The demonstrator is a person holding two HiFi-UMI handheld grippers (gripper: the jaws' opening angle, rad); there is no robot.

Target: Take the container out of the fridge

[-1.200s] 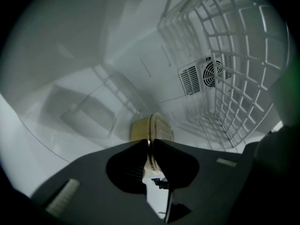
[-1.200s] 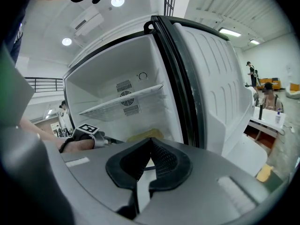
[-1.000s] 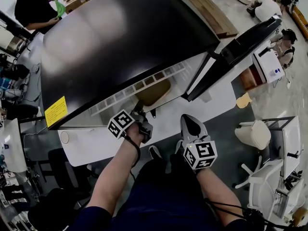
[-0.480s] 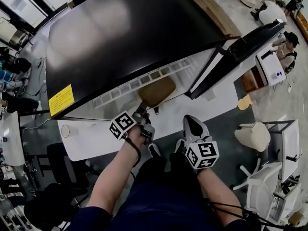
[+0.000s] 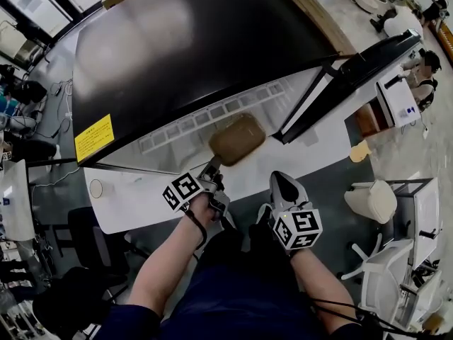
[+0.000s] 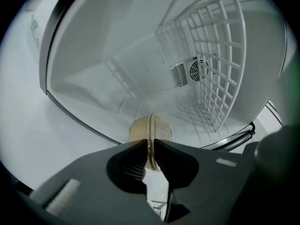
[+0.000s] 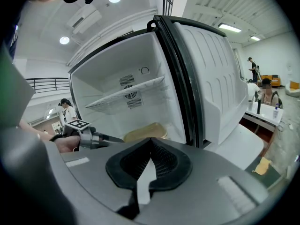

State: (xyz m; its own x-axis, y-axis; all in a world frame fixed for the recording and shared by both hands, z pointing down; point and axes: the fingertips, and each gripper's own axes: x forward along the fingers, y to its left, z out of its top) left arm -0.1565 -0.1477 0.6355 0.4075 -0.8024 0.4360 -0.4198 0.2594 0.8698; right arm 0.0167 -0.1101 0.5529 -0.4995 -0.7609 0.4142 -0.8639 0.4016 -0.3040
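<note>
Left hand-held gripper [image 6: 150, 146] pinches a tan, rounded container [image 6: 151, 128] by its rim.

Glossy black fridge [image 5: 191, 48], tan plastic container [image 5: 237, 139], wire shelf [image 6: 220, 78]

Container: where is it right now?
Head view, centre: the container is at the front edge of the open fridge, under the wire shelf, its near rim clamped in the left gripper. The open door stands to its right.
</note>
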